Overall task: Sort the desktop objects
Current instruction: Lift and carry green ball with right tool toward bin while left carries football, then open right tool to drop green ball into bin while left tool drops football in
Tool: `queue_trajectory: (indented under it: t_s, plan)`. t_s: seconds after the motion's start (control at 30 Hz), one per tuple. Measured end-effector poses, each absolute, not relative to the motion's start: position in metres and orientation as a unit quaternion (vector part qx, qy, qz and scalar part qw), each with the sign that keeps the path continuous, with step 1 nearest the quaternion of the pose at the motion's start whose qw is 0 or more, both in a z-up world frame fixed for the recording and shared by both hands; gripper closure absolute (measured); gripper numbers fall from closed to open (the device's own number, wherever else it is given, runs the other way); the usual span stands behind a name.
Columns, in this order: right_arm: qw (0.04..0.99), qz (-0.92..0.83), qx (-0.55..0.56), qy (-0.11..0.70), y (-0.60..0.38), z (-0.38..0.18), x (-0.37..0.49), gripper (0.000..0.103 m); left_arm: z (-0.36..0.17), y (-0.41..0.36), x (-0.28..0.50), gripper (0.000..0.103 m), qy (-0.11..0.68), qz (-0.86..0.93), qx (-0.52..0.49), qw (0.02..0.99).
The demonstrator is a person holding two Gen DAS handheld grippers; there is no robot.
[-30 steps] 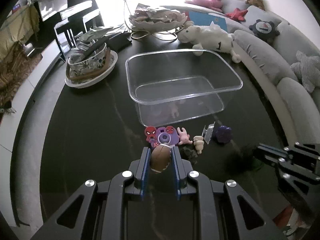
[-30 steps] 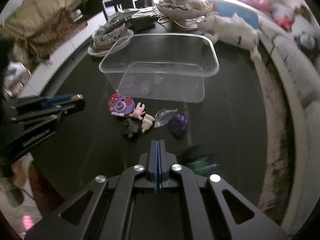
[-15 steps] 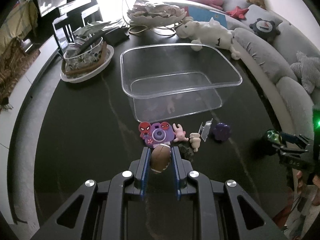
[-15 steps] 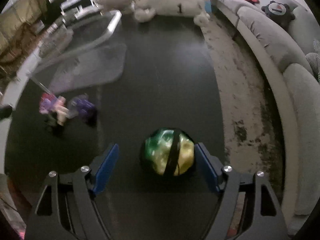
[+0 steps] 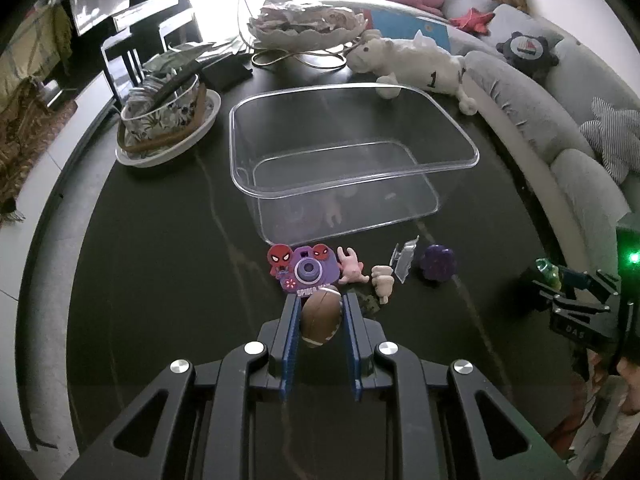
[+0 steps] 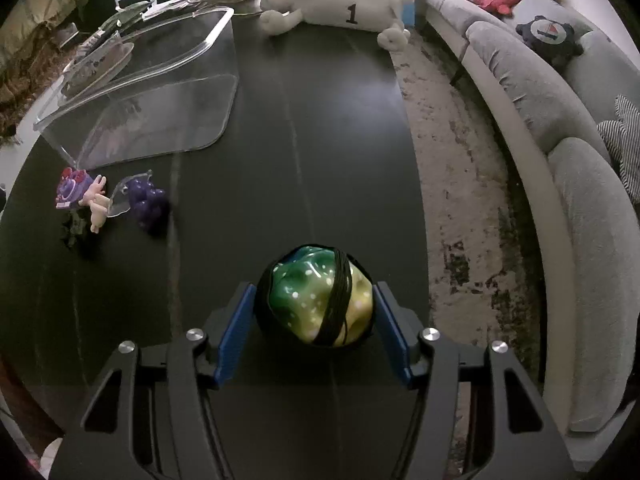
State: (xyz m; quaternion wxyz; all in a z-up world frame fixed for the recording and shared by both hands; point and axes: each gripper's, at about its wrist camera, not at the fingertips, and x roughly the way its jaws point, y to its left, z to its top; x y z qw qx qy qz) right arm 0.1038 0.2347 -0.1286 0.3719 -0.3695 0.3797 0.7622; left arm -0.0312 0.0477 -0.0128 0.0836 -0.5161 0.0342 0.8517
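The left gripper (image 5: 320, 322) is clamped on a small brown football (image 5: 321, 317) above the dark tabletop (image 5: 160, 240), while the right gripper (image 6: 315, 316), jaws apart, brackets a glossy green-yellow ball (image 6: 320, 300) right of the clear bin (image 5: 352, 160).

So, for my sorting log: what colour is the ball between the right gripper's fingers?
Green fading to yellow, white-speckled, with black bands around the ball; clearest in the right wrist view.
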Motion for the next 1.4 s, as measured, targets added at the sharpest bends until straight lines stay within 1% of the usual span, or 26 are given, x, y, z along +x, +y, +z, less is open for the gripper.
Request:
queue_trajectory:
  t_s: [0.57, 1.13, 1.4]
  plan:
    - [0.37, 0.771, -0.362, 0.371, 0.224, -0.112, 0.103, 0.047, -0.013, 0.046, -0.027, 0.084, 0.033, 0.852, -0.515, 0.088]
    - [0.332, 0.829, -0.3, 0.334, 0.18, -0.027, 0.079, 0.047, -0.004, 0.04, -0.01, 0.084, 0.038, 0.857, -0.505, 0.091]
    - [0.325, 0.844, -0.29, 0.313, 0.169, 0.002, 0.054, 0.047, 0.004, 0.026, -0.01, 0.084, 0.022, 0.861, -0.501, 0.084]
